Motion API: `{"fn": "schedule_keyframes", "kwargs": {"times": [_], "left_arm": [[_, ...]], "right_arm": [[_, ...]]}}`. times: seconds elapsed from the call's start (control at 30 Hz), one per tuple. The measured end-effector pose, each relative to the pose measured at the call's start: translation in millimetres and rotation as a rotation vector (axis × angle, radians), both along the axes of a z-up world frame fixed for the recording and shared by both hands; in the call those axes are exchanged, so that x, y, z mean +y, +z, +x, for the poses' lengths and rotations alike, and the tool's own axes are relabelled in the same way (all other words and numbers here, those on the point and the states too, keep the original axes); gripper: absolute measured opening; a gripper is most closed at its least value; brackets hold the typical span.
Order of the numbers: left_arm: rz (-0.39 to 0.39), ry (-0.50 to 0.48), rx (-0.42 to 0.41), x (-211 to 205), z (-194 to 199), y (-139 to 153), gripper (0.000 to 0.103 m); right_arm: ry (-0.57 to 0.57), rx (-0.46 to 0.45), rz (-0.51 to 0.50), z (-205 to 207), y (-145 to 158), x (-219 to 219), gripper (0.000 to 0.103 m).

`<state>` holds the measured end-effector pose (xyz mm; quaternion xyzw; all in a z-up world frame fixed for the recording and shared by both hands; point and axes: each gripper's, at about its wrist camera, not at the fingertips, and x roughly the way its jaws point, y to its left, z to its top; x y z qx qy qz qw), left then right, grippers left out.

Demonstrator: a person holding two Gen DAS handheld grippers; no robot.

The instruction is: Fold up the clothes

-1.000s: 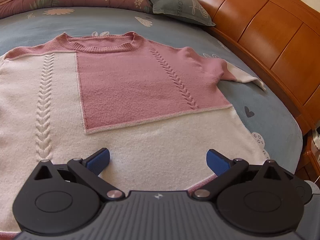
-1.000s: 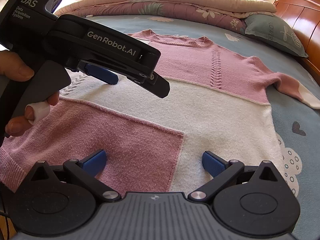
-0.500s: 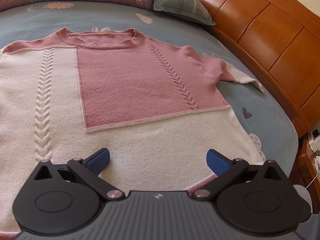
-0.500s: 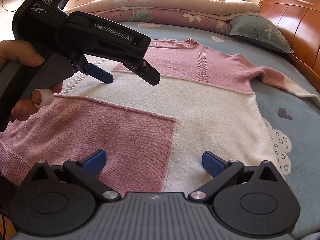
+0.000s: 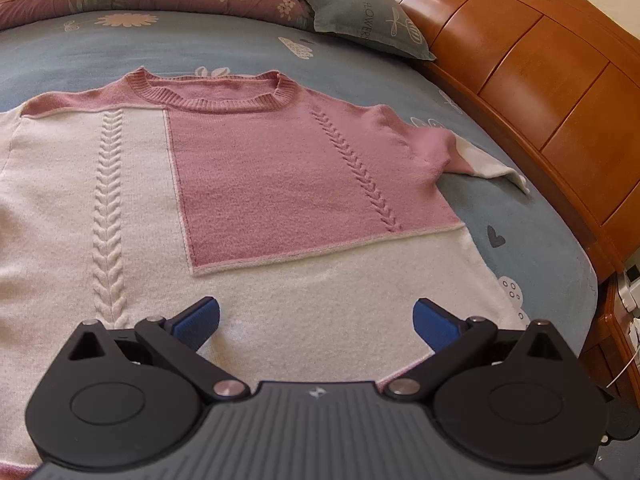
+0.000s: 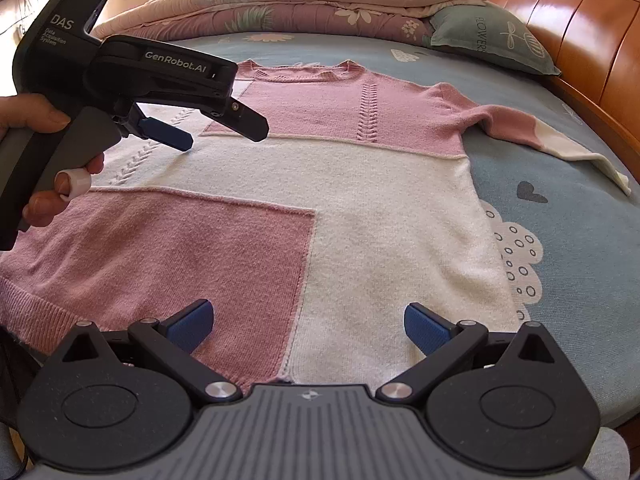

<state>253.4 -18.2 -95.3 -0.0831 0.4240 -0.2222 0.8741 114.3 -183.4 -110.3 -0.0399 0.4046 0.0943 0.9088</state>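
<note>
A pink-and-cream knitted sweater (image 5: 280, 184) lies spread flat, front up, on the blue bedsheet (image 6: 580, 240) of a bed, its ribbed collar toward the folded quilt (image 6: 300, 4) and its one visible sleeve (image 6: 552, 136) stretched toward the wooden headboard (image 5: 540, 92). A grey-green pillow (image 6: 492, 40) rests beyond that sleeve. The left tool (image 5: 316, 316) hovers above the sweater's cream lower panel, jaws wide apart and empty; a hand (image 6: 44, 160) grips its handle. The right tool (image 6: 306, 322) hangs over the sweater's hem, jaws likewise wide and holding nothing.
</note>
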Motion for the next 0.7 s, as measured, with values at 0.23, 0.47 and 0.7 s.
{"fn": "schedule_keyframes", "kwargs": {"times": [0.23, 0.47, 0.7], "left_arm": [[0.018, 0.003, 0.003, -0.1, 7.3, -11.2, 0.102], [0.019, -0.006, -0.005, 0.9, 8.1, -12.7, 0.102], [0.069, -0.032, -0.027, -7.0, 4.4, -8.7, 0.102]], "right_arm": [[0.001, -0.015, 0.058, -1.9, -11.0, -22.8, 0.103], [-0.126, -0.055, 0.265, 22.7, 12.4, -86.4, 0.103], [-0.284, -0.16, 0.245, 87.7, 25.0, -188.0, 0.103]]}}
